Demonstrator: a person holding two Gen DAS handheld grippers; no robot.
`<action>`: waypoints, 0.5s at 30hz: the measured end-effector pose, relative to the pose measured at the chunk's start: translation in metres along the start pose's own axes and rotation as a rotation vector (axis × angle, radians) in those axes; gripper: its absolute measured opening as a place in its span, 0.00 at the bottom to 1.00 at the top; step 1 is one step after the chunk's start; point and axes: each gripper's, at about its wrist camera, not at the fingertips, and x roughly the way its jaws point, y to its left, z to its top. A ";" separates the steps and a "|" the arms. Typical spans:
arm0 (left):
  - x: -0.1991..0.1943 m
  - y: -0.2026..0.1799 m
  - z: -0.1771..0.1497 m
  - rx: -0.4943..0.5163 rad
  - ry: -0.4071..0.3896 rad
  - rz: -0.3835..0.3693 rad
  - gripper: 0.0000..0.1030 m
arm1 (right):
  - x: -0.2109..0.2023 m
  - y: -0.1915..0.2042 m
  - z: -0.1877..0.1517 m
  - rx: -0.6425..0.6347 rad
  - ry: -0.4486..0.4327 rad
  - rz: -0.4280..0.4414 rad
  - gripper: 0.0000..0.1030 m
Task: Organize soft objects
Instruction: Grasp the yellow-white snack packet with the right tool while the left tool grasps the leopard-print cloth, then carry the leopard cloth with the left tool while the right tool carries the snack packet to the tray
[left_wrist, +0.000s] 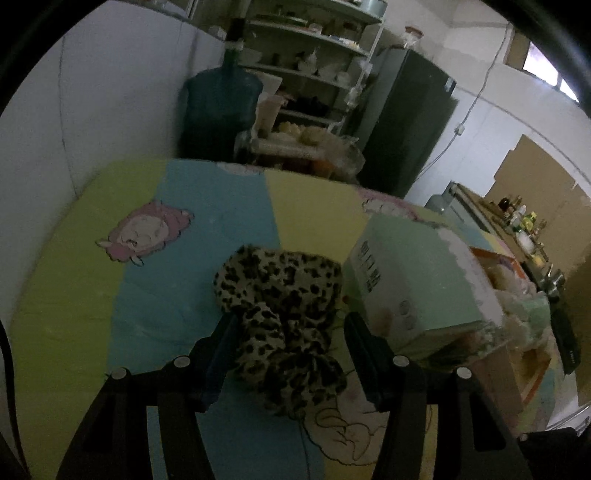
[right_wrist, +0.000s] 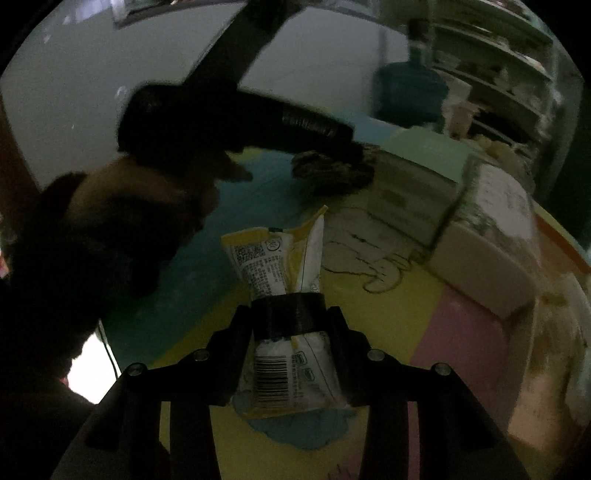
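Item 1, bed (left_wrist: 66, 295): we see a mattress under a patchwork sheet of green, blue, yellow and pink panels with cartoon prints. It carries everything listed below.

Item 2, box (left_wrist: 413, 273): we see a pale green and white carton lying on the bed to the right of the left gripper, its near corner just beside the right-hand finger. In the right wrist view we see the same box (right_wrist: 417, 184) beyond the leopard cloth.

Item 3, leopard cloth (left_wrist: 280, 314): a soft, bunched, spotted piece lying on the blue panel, touching or nearly touching the box. Its long axis runs away from the camera, roughly parallel to the fingers, with the bulkier end at the far side and a knotted end nearest us. It lies directly between the fingers of the left gripper (left_wrist: 291, 321), which stand spread wide on either side, not yet pressing it. We judge a straight close would take it across its narrow waist.

Item 4, packet (right_wrist: 284, 295): a white and yellow sealed pouch, clamped at mid-length by the right gripper (right_wrist: 288, 314), held above the sheet. Its long axis points forward along the fingers, barcode end nearest the camera.

We judge the left hand nearer the cloth.
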 end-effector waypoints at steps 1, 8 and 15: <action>0.003 0.000 -0.001 0.001 0.008 0.000 0.57 | -0.002 -0.003 -0.001 0.013 -0.005 0.000 0.42; 0.015 -0.001 -0.010 0.008 0.008 0.001 0.28 | -0.010 -0.021 0.001 0.093 -0.047 0.002 0.42; 0.011 0.000 -0.018 0.005 -0.018 0.002 0.17 | -0.037 -0.024 -0.007 0.140 -0.123 0.013 0.40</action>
